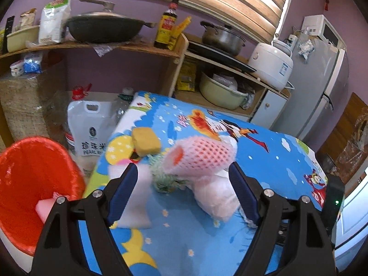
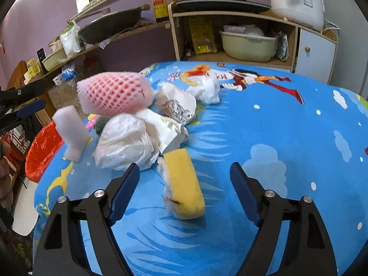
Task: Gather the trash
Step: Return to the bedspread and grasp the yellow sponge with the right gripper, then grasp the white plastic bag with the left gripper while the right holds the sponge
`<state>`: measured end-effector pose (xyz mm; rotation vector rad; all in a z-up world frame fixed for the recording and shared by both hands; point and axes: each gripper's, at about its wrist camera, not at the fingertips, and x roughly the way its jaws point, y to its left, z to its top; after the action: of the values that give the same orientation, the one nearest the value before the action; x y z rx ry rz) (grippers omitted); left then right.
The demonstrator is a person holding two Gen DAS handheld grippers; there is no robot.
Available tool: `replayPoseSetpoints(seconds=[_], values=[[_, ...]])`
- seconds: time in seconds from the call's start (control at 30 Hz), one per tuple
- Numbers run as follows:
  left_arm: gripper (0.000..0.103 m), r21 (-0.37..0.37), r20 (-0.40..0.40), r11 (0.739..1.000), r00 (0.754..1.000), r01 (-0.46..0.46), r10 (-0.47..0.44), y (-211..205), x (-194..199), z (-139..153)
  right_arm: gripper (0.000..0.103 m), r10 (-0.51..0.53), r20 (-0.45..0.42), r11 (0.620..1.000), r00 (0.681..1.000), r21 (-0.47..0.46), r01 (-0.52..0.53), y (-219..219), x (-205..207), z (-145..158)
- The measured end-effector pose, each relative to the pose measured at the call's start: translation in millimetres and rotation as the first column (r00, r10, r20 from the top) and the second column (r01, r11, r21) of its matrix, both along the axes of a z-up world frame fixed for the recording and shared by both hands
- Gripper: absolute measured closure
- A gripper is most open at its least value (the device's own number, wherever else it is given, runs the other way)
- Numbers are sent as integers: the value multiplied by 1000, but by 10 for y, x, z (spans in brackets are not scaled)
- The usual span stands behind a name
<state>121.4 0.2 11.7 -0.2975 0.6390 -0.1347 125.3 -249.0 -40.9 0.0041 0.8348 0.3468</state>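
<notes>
A heap of trash lies on the table's blue cartoon cloth point(image 2: 276, 138). It holds a pink foam net point(image 1: 202, 156) point(image 2: 115, 94), a white plastic bag point(image 1: 216, 197) point(image 2: 126, 142), a white foam block point(image 1: 138, 197) point(image 2: 71, 131), crumpled printed paper point(image 2: 179, 105) and a tissue wad point(image 2: 207, 89). My left gripper point(image 1: 184, 174) stands open with the net and the bag between its fingers, and I see no pad pressing on them. A yellow sponge point(image 2: 184, 184) point(image 1: 147, 141) lies between the open fingers of my right gripper point(image 2: 185, 172), clear of both pads. The red-lined bin point(image 1: 34, 184) point(image 2: 41, 147) stands beside the table's left edge.
Behind the table a wooden shelf point(image 2: 230, 15) carries a wok point(image 1: 103, 27), a pot point(image 1: 220, 36), a sauce bottle point(image 1: 166, 26) and a rice cooker point(image 1: 271, 64). A fridge point(image 1: 322, 87) stands at the right. A rice bag point(image 1: 89, 128) sits on the floor by the bin.
</notes>
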Motion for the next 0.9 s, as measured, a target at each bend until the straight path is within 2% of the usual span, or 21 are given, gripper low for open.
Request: replayPoseSetpoints(seconds=[0.2,0.27,0.37,0.53,0.9], values=[[25,-30,-31,997,997,66,-67,-302,22,-159,47,20,-39,1000,999,-10,-20,21,38,-107],[24,-44,-45,995,995,84,-86,-375,49,-226,58,28,-49,1000,998,-7,-28,29,44,-133],[25,-63,-69,994,993,91,-96,-439,99,-334,69,38,-57,999,998,-2,-38,28,47,-150],[25,-100,-110,991,989,92,-103,-462,201,-504,75,40,-50,999,998,9,-40,-9,31,-118],[25,-176,-197,981,973,82,-117,-566,470,-804,77,24,11,999,1000,41,-25,-135,-15,123]])
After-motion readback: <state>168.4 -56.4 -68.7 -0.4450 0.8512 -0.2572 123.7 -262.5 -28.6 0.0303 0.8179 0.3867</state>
